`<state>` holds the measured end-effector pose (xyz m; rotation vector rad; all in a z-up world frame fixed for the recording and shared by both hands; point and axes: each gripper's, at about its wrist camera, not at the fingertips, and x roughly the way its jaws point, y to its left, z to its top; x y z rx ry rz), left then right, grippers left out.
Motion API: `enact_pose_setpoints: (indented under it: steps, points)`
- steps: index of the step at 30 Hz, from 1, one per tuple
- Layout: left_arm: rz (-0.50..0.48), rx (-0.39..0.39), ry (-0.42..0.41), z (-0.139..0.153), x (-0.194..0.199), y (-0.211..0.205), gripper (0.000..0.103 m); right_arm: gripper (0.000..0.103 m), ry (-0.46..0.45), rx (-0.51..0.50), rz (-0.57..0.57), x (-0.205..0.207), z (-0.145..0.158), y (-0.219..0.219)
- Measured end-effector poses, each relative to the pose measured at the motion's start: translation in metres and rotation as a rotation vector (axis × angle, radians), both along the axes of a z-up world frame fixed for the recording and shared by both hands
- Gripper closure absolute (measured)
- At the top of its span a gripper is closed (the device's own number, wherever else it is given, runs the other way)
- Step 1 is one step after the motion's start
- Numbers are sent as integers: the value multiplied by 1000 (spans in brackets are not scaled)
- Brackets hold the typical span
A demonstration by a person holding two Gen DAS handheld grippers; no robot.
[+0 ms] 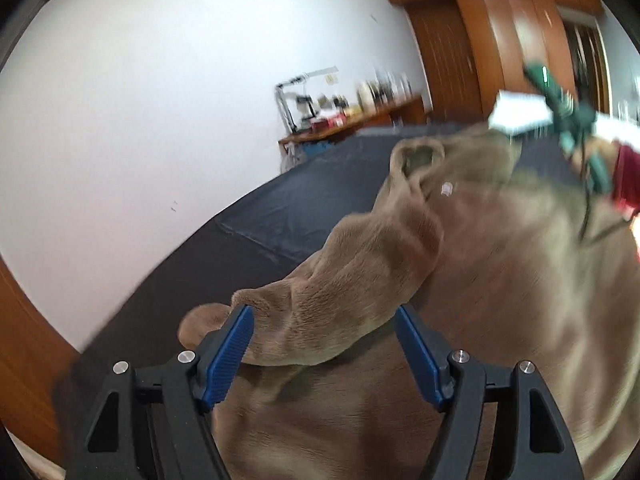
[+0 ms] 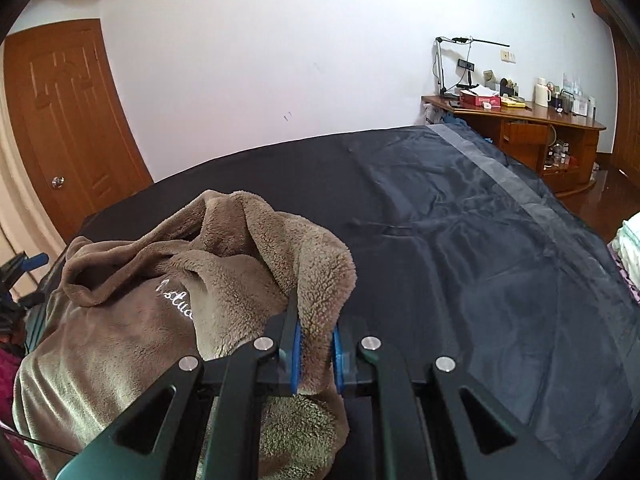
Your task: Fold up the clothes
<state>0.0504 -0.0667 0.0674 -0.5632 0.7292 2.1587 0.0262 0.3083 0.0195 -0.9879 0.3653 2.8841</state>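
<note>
Your right tongs [image 2: 316, 354] are pinched nearly closed on a thick fold of the brown fleece sweatshirt [image 2: 132, 320], the nap bulging out on both sides of the blue pads [image 2: 297, 356]. Your left tongs [image 1: 324, 354] stand wide, with a rolled, sleeve-like ridge of the same garment [image 1: 340, 292] lying between the pads; the pads do not press on it, so that side is not held.

The sweatshirt sits heaped at the near edge of the black sheet-covered bed [image 2: 460, 240], toward the wooden door [image 2: 68, 120] side of it, with the far stretch of the bed bare as far as the wooden desk [image 2: 520, 120].

What could go wrong:
1. With only 1 corner gripped, any pull from the right will drag the whole heap across the sheet, not spread it.
2. The right grip looks to hold more than 1 layer, so the fold may start from a doubled edge and come out lopsided.
3. If you close the left tongs where they are, you will likely catch the rolled ridge instead of a clean hem.
4. Part of the fleece hangs below the right tongs, near the bed's edge, and could slide off.

As for heading: the neck opening [image 1: 418, 158] points away from you toward the desk, and the white lettering [image 2: 176, 300] faces up. The long axis seems to run from the near edge toward the desk, though the bunching makes this uncertain.
</note>
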Motion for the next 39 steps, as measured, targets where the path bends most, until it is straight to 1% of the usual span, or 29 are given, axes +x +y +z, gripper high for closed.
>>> enact_pose_setpoints:
  steps: [2, 4, 7, 9, 11, 12, 13, 14, 16, 19, 22, 23, 25, 27, 29, 30, 33, 36, 39]
  points:
    - [-15, -37, -9, -2, -7, 6, 28, 90, 2, -1, 2, 1, -1, -1]
    - [-19, -42, -46, -3, -22, 14, 28, 90, 3, 1, 4, 5, -3, -2]
    - [-17, -30, -118, -5, -48, 24, 28, 90, 7, -5, 9, 8, -5, -2]
    - [-8, -31, -184, -11, -64, 28, 30, 90, 11, -11, 15, 11, -6, -1]
    - [-4, -35, -245, -19, -72, 32, 48, 90, 19, -17, 26, 12, -6, -1]
    - [-2, -36, -266, -23, -73, 33, 61, 90, 25, -19, 37, 14, -6, -1]
    - [6, -34, -274, -26, -72, 33, 68, 90, 30, -19, 54, 15, -7, -2]
    - [13, -31, -281, -30, -71, 33, 69, 89, 31, -13, 77, 17, -8, -4]
    - [31, -17, -291, -34, -68, 31, 76, 87, 30, 4, 124, 21, -10, -7]
    - [68, 32, -328, -34, -64, 20, 81, 86, 29, 35, 185, 27, -12, -12]
    - [84, 50, -345, -35, -59, 17, 81, 85, 26, 51, 206, 27, -13, -12]
    - [86, 50, -346, -36, -57, 17, 81, 82, 27, 55, 206, 25, -14, -11]
    - [81, 41, -337, -37, -52, 19, 81, 70, 25, 63, 195, 21, -13, -8]
    - [81, 38, -334, -38, -50, 19, 81, 45, 24, 74, 177, 18, -13, -4]
    - [82, 41, -338, -40, -50, 19, 81, 35, 25, 79, 172, 14, -12, 2]
    - [83, 43, -339, -40, -49, 18, 81, 33, 25, 82, 171, 11, -11, 4]
    - [83, 49, -337, -39, -44, 11, 81, 33, 45, 60, 184, 2, -2, 18]
    - [82, 57, -338, -39, -44, 6, 82, 33, 93, -26, 222, -8, 10, 36]
    - [84, 67, -345, -39, -44, 4, 81, 33, 127, -141, 257, -33, 14, 59]
